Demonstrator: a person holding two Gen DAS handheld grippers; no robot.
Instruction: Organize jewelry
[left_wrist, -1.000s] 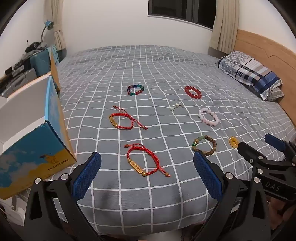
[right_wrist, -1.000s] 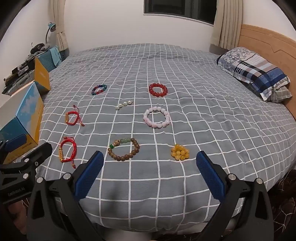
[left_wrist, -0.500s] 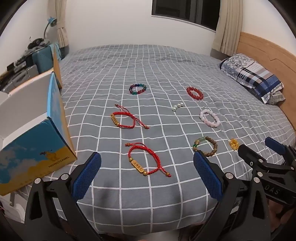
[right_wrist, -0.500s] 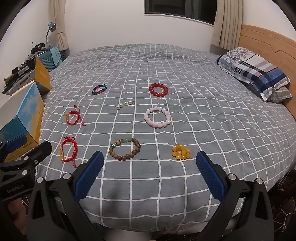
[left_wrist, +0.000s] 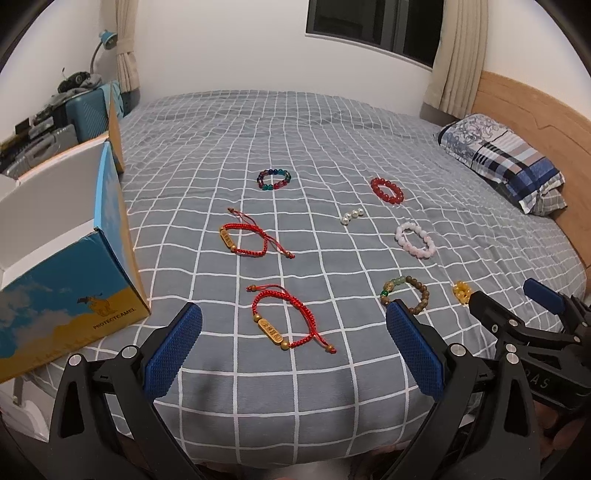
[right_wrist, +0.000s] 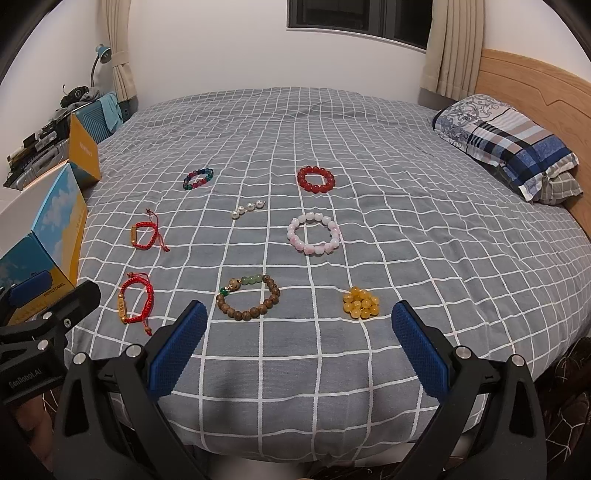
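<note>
Several bracelets lie spread on the grey checked bedspread (left_wrist: 295, 122). Two red cord bracelets (left_wrist: 286, 319) (left_wrist: 245, 240) lie on the left. A brown wooden bead bracelet (right_wrist: 248, 297), yellow beads (right_wrist: 361, 302), a pink bead bracelet (right_wrist: 314, 233), a red bead bracelet (right_wrist: 316, 180), a short pearl string (right_wrist: 248, 209) and a multicoloured bead bracelet (right_wrist: 198, 178) lie further on. My left gripper (left_wrist: 293, 349) is open and empty, just short of the nearest red cord bracelet. My right gripper (right_wrist: 295, 349) is open and empty, before the wooden beads and yellow beads.
An open blue and yellow cardboard box (left_wrist: 66, 288) stands at the bed's left edge. A plaid pillow (right_wrist: 509, 146) lies at the right by the wooden headboard (right_wrist: 535, 74). Luggage and clutter (left_wrist: 55, 122) sit at the far left.
The left gripper has drifted slightly, so the box and bracelets sit a little further right and lower in its view. The right gripper has barely moved. Both stay open.
</note>
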